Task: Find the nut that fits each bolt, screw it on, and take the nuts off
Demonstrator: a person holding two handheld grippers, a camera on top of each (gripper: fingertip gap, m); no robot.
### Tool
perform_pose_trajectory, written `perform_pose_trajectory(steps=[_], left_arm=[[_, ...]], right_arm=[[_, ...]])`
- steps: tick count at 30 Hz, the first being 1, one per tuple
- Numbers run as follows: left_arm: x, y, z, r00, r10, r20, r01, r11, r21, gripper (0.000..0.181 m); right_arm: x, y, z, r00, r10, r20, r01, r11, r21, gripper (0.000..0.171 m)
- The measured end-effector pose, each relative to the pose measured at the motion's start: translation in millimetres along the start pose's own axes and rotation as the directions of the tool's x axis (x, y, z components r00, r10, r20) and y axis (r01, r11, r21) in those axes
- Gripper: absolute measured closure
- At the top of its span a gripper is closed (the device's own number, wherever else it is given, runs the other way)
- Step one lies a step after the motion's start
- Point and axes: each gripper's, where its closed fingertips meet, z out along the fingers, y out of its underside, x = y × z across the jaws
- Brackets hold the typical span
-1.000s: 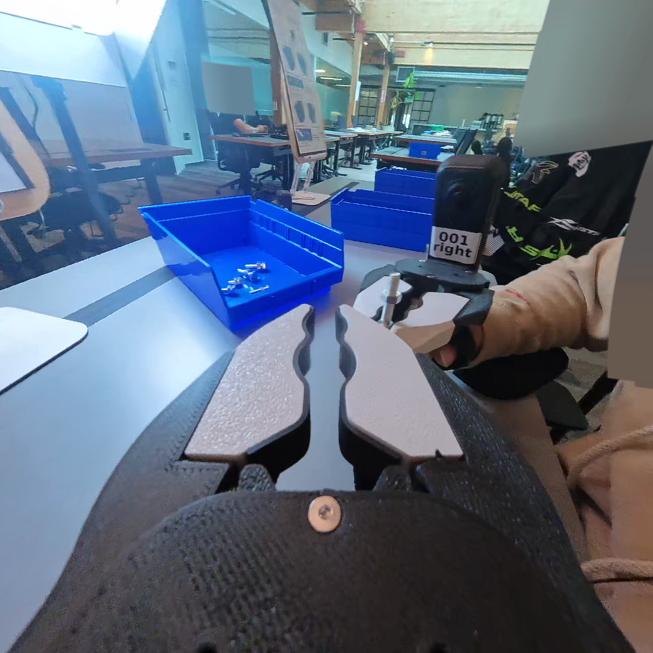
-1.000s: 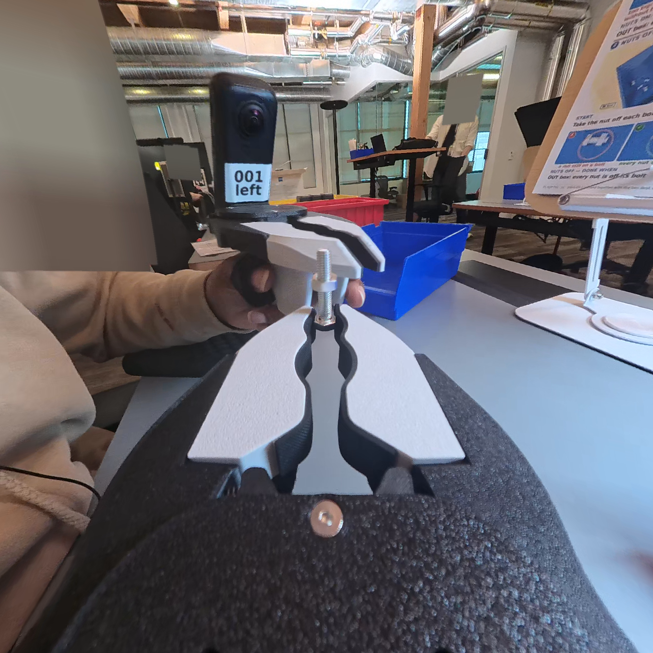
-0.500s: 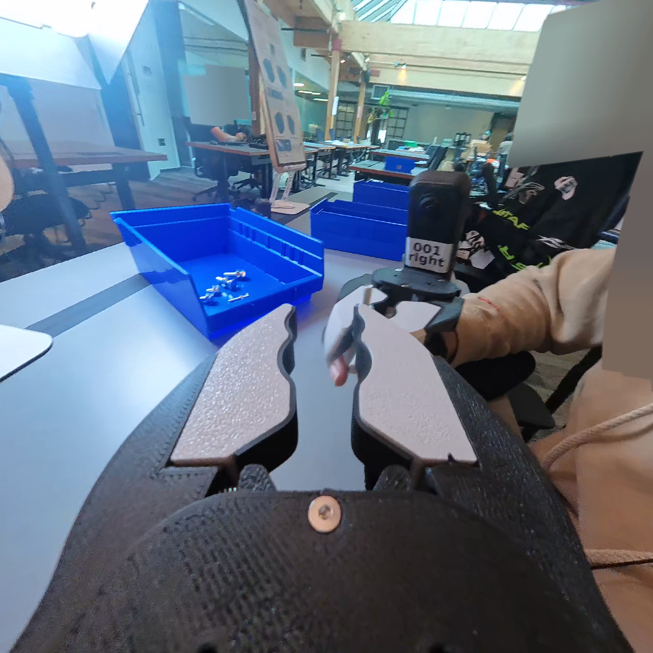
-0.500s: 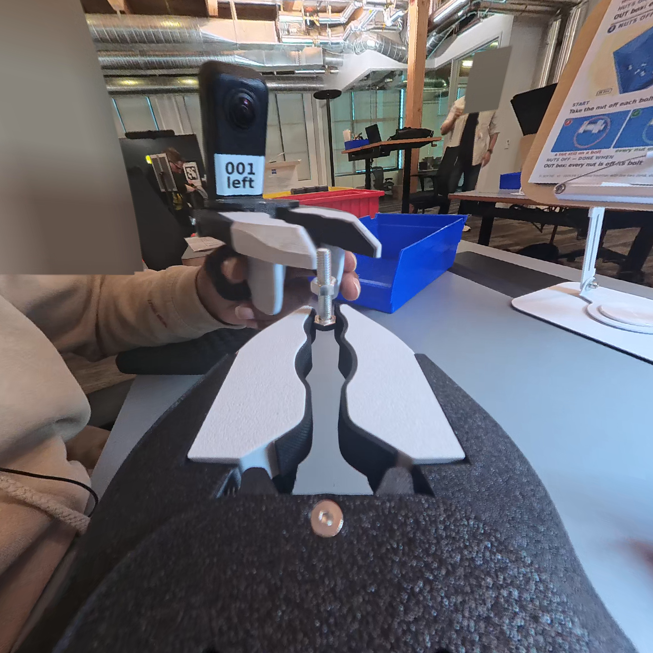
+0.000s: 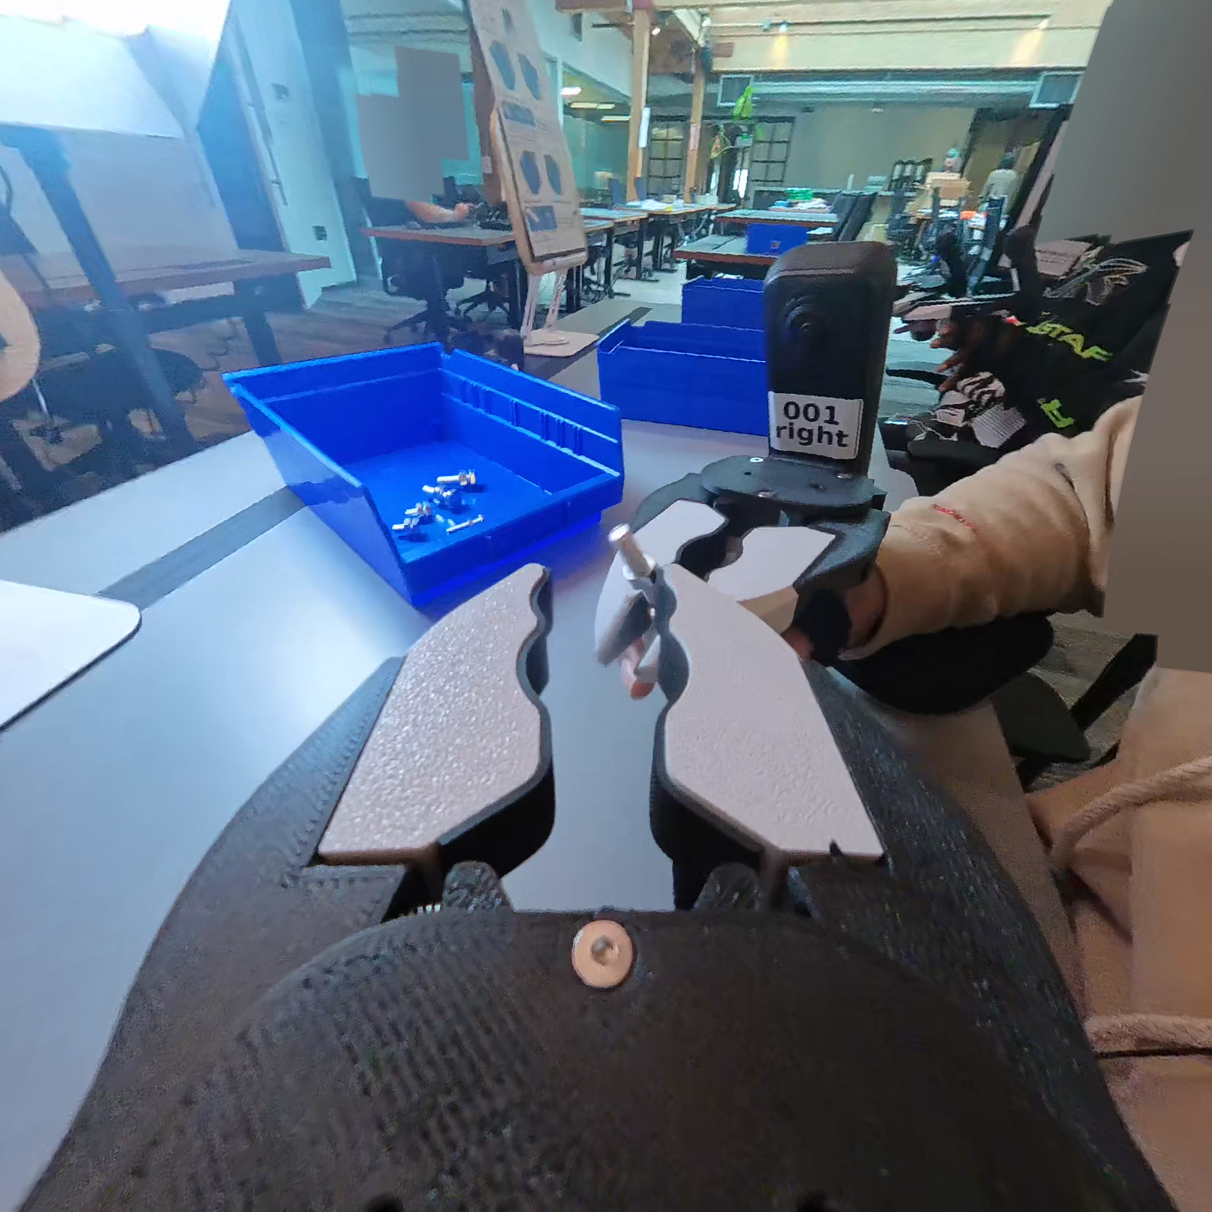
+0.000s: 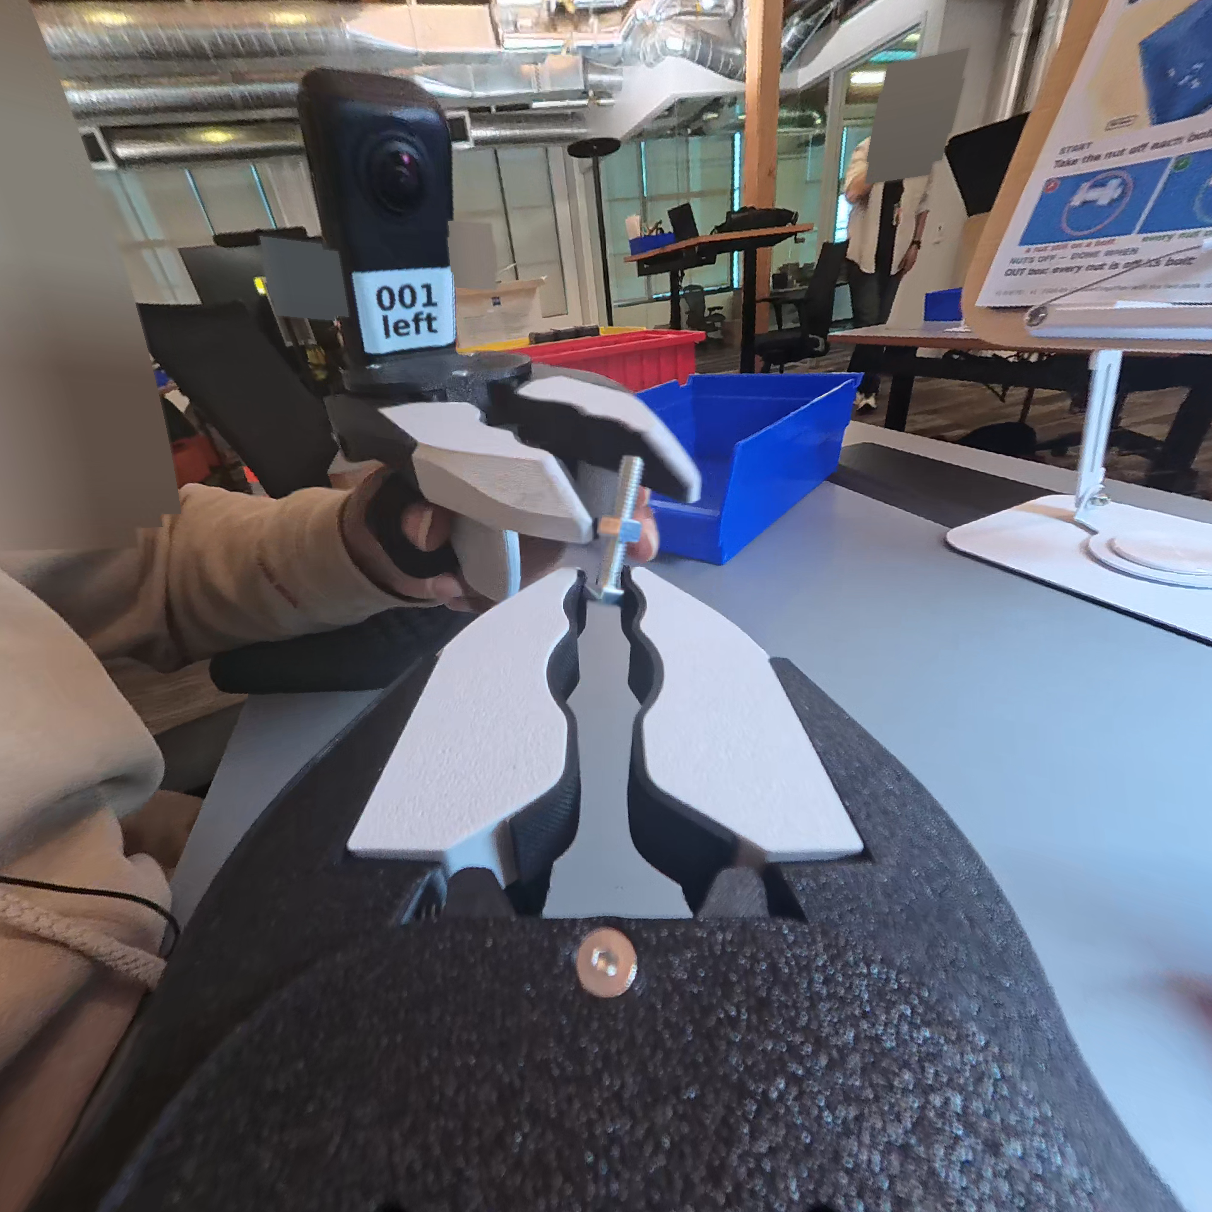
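A silver bolt stands upright with its head pinched between the tips of my right gripper, which is shut on it. A nut sits partway up the thread. My left gripper is open. In the right wrist view it comes in from the left and straddles the bolt at nut height, with one fingertip right beside the nut. In the left wrist view the bolt shows just off my right finger's tip.
A blue bin holding several bolts stands on the grey table behind the grippers. A second blue bin lies farther back. A sign on a white stand is at the right. A person's sleeves hold both grippers. Only a small space, under 4 cm, lies between the two pairs of fingers.
My left gripper has opened from nearly shut and moved in, so its fingers now straddle the bolt at the nut. The right gripper has kept hold of the bolt, now tilted slightly.
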Motion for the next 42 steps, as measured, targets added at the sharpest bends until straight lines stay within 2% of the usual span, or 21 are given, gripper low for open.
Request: perform_pose_trajectory(steps=[1, 4, 6, 9, 11, 13, 16, 18, 19, 22, 23, 26, 28, 29, 31, 32, 34, 36, 40, 41, 42], left_arm=[[-8.9, 1.5, -2.8, 0.999, -0.030, 0.037, 0.030, 0.999, -0.020, 0.168], [-37.1, -4.0, -18.8, 0.988, -0.085, 0.131, 0.082, 0.996, 0.028, 0.170], [-48.3, -9.6, -28.5, 0.980, -0.103, 0.171, 0.095, 0.994, 0.052, 0.169], [-57.3, -13.3, -37.8, 0.976, -0.072, 0.206, 0.061, 0.996, 0.059, 0.169], [-66.7, -9.6, -42.2, 0.970, -0.075, 0.233, 0.064, 0.996, 0.057, 0.169], [-76.7, -6.3, -47.2, 0.963, -0.088, 0.256, 0.075, 0.996, 0.057, 0.169], [-99.1, 0.2, -61.7, 0.936, -0.032, 0.351, 0.034, 0.999, 0.001, 0.168], [-112.5, 3.7, -78.0, 0.913, -0.014, 0.408, 0.035, 0.998, -0.044, 0.165], [-120.5, 5.5, -89.1, 0.894, 0.009, 0.448, 0.026, 0.997, -0.071, 0.163], [-145.1, 26.2, -127.8, 0.828, 0.087, 0.554, 0.056, 0.970, -0.236, 0.145], [-152.8, 34.7, -141.1, 0.810, 0.108, 0.577, 0.079, 0.954, -0.289, 0.139], [-172.5, 65.3, -179.5, 0.773, 0.159, 0.614, 0.176, 0.877, -0.448, 0.125], [-181.9, 95.9, -204.7, 0.766, 0.232, 0.599, 0.239, 0.763, -0.601, 0.116], [-186.7, 113.8, -218.4, 0.765, 0.278, 0.581, 0.274, 0.676, -0.684, 0.110], [-196.0, 146.9, -241.9, 0.777, 0.358, 0.518, 0.316, 0.489, -0.813, 0.106], [-202.2, 159.8, -250.1, 0.780, 0.400, 0.481, 0.318, 0.409, -0.856, 0.109], [-206.2, 166.2, -244.7, 0.804, 0.425, 0.415, 0.254, 0.386, -0.887, 0.144], [-201.7, 166.4, -241.6, 0.803, 0.477, 0.357, 0.210, 0.334, -0.919, 0.149], [-134.9, 161.4, -198.3, 0.840, 0.505, 0.197, 0.039, 0.307, -0.951, 0.151], [-111.1, 159.5, -183.9, 0.853, 0.501, 0.146, -0.021, 0.311, -0.950, 0.151], [-86.6, 157.4, -168.2, 0.865, 0.492, 0.097, -0.079, 0.325, -0.942, 0.151]], right_arm=[[3.0, -3.5, -2.1, 1.000, 0.010, 0.001, -0.010, 1.000, 0.013, 0.162], [24.6, -18.6, -12.3, 0.996, -0.028, -0.082, 0.028, 1.000, -0.006, 0.162], [63.6, -20.8, -26.2, 0.972, -0.079, -0.223, 0.048, 0.989, -0.141, 0.161], [142.3, -17.8, -65.7, 0.906, -0.106, -0.409, -0.064, 0.923, -0.380, 0.161], [196.8, -5.0, -98.4, 0.853, -0.193, -0.485, -0.146, 0.804, -0.577, 0.161], [239.5, 19.2, -131.2, 0.822, -0.267, -0.503, -0.266, 0.601, -0.754, 0.161], [264.9, 56.5, -158.7, 0.835, -0.231, -0.499, -0.417, 0.325, -0.849, 0.161], [265.9, 76.8, -165.5, 0.850, -0.181, -0.495, -0.459, 0.206, -0.864, 0.161], [265.7, 83.9, -166.5, 0.853, -0.167, -0.495, -0.468, 0.174, -0.866, 0.160], [264.4, 95.2, -166.2, 0.858, -0.141, -0.495, -0.475, 0.151, -0.867, 0.159], [264.7, 96.5, -165.7, 0.854, -0.135, -0.502, -0.481, 0.160, -0.862, 0.152], [264.5, 82.3, -158.7, 0.850, -0.153, -0.505, -0.458, 0.262, -0.849, 0.138], [253.8, 61.5, -149.8, 0.863, -0.170, -0.475, -0.392, 0.368, -0.843, 0.133], [243.2, 52.4, -146.5, 0.880, -0.177, -0.441, -0.343, 0.406, -0.847, 0.131], [217.8, 45.3, -145.3, 0.915, -0.193, -0.354, -0.248, 0.422, -0.872, 0.123], [208.4, 48.0, -148.5, 0.925, -0.214, -0.314, -0.212, 0.395, -0.894, 0.119], [201.2, 59.1, -156.3, 0.925, -0.287, -0.248, -0.154, 0.315, -0.936, 0.113], [202.2, 71.2, -161.5, 0.916, -0.337, -0.216, -0.134, 0.251, -0.959, 0.112], [210.2, 91.0, -173.9, 0.900, -0.398, -0.178, -0.124, 0.158, -0.980, 0.113], [210.4, 95.0, -177.7, 0.896, -0.411, -0.169, -0.121, 0.141, -0.983, 0.118], [209.5, 98.2, -181.3, 0.892, -0.426, -0.152, -0.107, 0.128, -0.986, 0.133]])
